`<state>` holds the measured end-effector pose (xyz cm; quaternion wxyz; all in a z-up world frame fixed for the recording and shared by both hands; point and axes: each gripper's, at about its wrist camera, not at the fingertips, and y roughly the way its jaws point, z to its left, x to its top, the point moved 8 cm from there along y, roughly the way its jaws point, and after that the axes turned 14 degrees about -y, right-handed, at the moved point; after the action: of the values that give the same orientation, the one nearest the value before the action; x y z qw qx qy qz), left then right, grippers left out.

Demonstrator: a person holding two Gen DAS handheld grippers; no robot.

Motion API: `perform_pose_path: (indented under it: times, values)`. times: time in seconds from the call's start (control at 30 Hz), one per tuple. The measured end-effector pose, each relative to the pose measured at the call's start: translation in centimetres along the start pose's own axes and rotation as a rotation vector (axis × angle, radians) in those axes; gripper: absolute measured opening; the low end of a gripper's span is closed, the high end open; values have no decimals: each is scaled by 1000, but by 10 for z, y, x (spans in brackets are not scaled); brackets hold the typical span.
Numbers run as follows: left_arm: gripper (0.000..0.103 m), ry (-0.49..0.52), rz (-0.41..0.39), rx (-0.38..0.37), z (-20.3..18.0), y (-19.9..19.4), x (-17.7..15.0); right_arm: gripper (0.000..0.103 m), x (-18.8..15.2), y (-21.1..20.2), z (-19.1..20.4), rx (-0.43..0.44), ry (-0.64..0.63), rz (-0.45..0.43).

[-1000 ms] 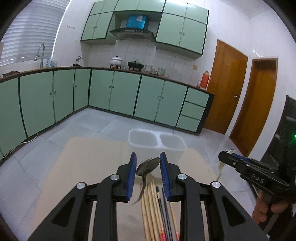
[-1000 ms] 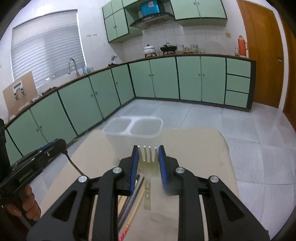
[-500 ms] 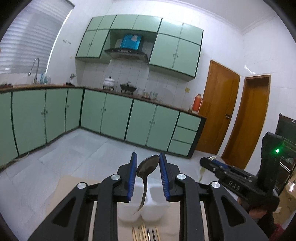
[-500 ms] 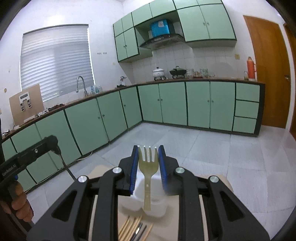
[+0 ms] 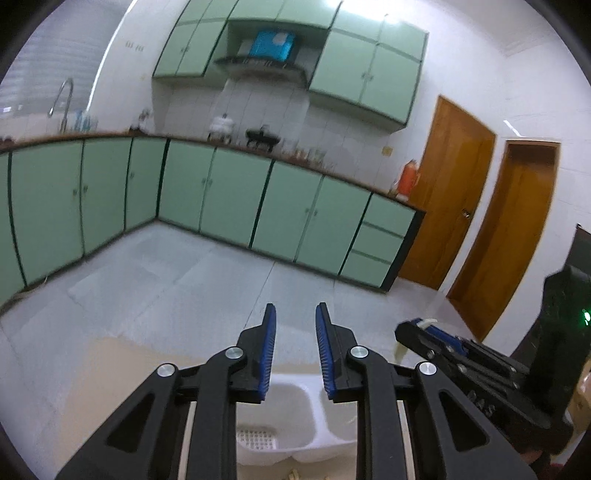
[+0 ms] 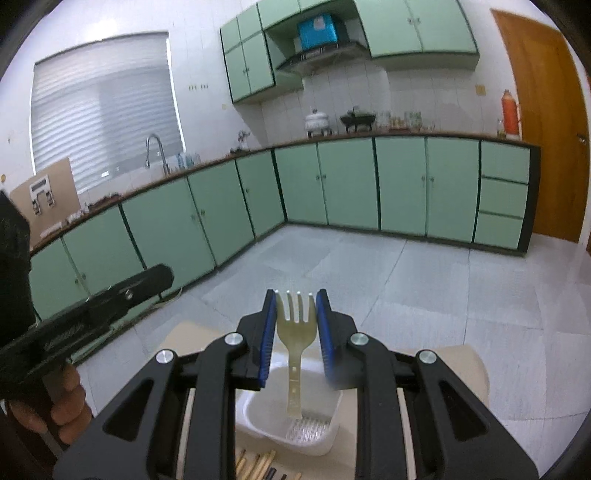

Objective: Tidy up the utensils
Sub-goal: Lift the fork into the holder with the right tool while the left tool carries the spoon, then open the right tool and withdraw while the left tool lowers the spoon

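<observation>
The left gripper has its blue ribbed pads parted, with nothing visible between them. It hangs over a white plastic two-compartment utensil holder, above the divider. A perforated white insert lies at the bottom of the compartment on the left of the view.

The right gripper is clenched on a pale yellow plastic fork. It grips the head, with the tines up. The handle hangs straight down into a compartment of the holder, its tip just above or at the perforated bottom; which of the two I cannot tell.

There is lettering on the flanks of both grippers, where each camera sees the other, but it is too blurred to read.

Just in front of the holder, at the bottom edge of the right view, lie the ends of light wooden chopsticks and some dark ones. A hand grips the left gripper's handle at the left of that view.

The holder stands on a beige tabletop. Beyond it is a grey tiled floor, then mint-green base cabinets running round the corner under a brown counter.

On the counter are a white lidded pot, a black wok and an orange thermos. A blue box sits above the range hood. To the right are brown wooden doors.
</observation>
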<state>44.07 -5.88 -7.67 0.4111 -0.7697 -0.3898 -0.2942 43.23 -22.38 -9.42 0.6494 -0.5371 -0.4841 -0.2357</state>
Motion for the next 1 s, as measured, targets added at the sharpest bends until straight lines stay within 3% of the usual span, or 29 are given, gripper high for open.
perform_pose_path:
  times: [0.17, 0.23, 0.37, 0.43, 0.63, 1.0]
  values:
    - [22, 10, 5, 2, 5, -12, -11, 24, -17, 12, 11, 25, -2, 48]
    - [26, 34, 5, 26, 5, -16, -16, 47, -23, 12, 16, 29, 2, 61]
    - [29, 49, 24, 59, 9, -23, -29, 48, -31, 4, 23, 24, 10, 59]
    - [35, 45, 38, 71, 12, -30, -39, 55, -36, -6, 24, 12, 15, 57]
    - [43, 46, 71, 107, 21, -58, -71, 64, -57, -44, 29, 0, 30, 58]
    - [52, 88, 161, 177, 37, -103, -145, 67, -153, -99, 58, -11, 81, 191]
